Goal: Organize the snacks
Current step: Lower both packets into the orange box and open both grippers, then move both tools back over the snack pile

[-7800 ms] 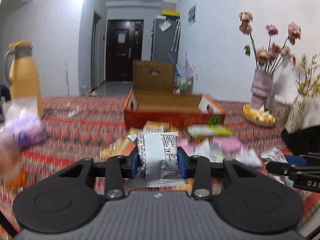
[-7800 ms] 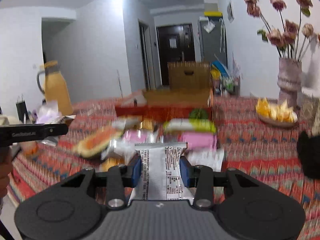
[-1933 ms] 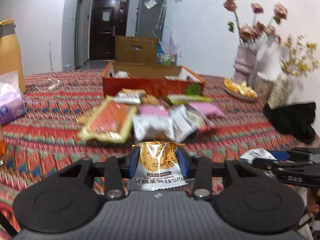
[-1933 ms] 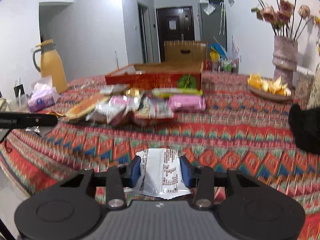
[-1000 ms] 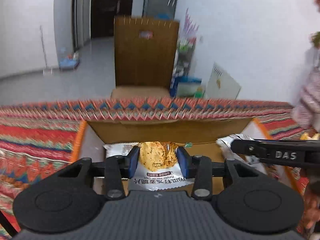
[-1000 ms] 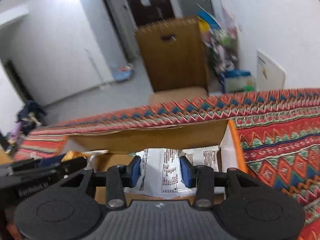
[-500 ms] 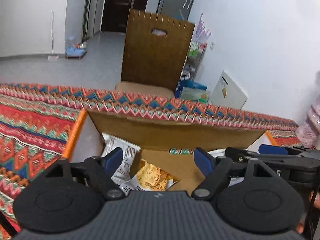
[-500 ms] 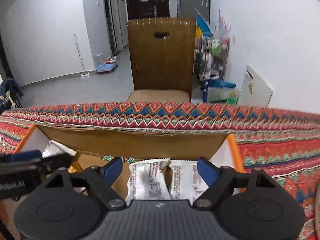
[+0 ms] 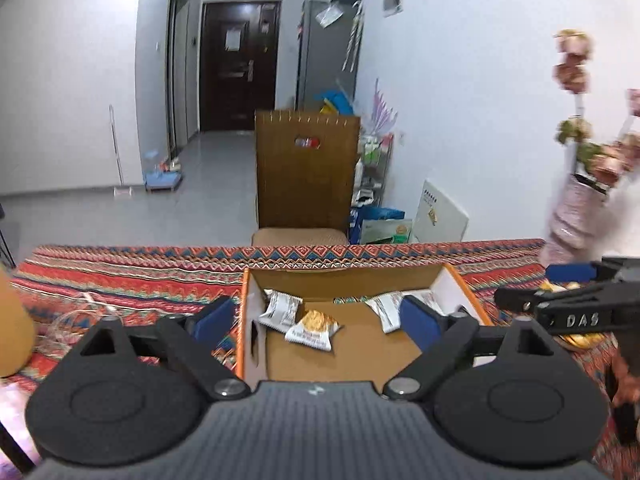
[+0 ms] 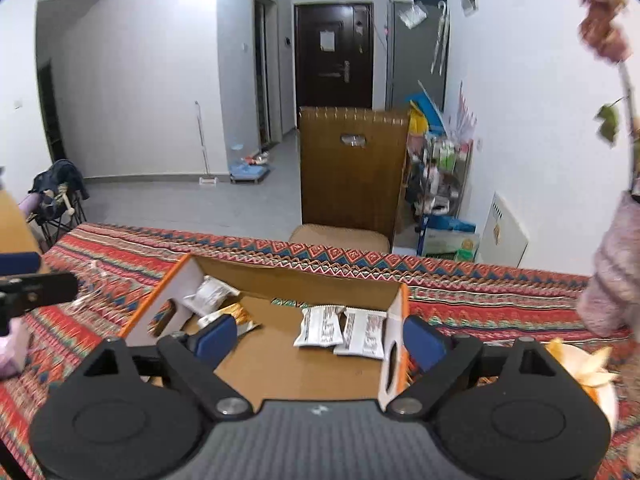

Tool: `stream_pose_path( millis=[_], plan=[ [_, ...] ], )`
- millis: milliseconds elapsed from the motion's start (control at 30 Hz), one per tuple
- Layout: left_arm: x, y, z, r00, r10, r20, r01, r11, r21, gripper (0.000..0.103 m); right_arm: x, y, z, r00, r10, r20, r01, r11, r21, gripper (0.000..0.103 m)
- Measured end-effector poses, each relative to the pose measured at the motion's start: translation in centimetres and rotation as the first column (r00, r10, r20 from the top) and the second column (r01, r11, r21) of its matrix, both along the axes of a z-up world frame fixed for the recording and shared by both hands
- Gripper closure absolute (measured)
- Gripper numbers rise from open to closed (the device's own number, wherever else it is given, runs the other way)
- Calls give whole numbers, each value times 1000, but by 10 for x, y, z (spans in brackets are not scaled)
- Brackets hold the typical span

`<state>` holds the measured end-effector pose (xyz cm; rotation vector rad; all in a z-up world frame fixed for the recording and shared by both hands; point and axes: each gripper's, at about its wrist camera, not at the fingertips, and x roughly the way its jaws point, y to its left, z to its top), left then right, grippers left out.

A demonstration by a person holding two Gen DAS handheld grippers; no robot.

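Note:
An open cardboard box (image 9: 348,274) with orange edges sits on the patterned tablecloth; it also shows in the right wrist view (image 10: 304,282). Inside lie a golden cookie packet (image 9: 314,326), a white packet (image 9: 280,310) at the left, and two white packets (image 10: 340,332) at the right. My left gripper (image 9: 316,322) is open and empty above the box's near side. My right gripper (image 10: 318,338) is open and empty, also above the box. The right gripper shows at the right of the left wrist view (image 9: 568,310).
A wooden chair (image 9: 306,178) stands behind the table's far edge. A pink vase with flowers (image 9: 576,212) stands at the right, with a plate of yellow pieces (image 10: 580,368) near it. An orange jug (image 9: 12,320) stands at the left.
Both grippers have pulled back and up from the box. The packets they let go of half a second ago lie in the box.

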<state>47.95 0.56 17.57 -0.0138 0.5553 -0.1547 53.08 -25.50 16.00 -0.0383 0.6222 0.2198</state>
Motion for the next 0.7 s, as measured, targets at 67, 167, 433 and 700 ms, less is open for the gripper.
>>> stream_pose_path(
  millis=[67,167,433,700],
  plan=[
    [-38,2,10,1000,-29,13,29,999,14,5,-33,-6,12,1000,1,29,-1,1000,9,4],
    [-101,5,19,995,-75,61,73,997,34,1,-86,-18,25,997,11,75,-14,999,32,1],
    [-243,10,0,985,-80,155,79,997,16,0,-216,-41,20,987,65,150,-76,995,70,0],
    [-351,22,-49,963,-22,267,19,1000,15,0,-323,-45,-32,975,136,176,-149,987,66,0]
  ],
)
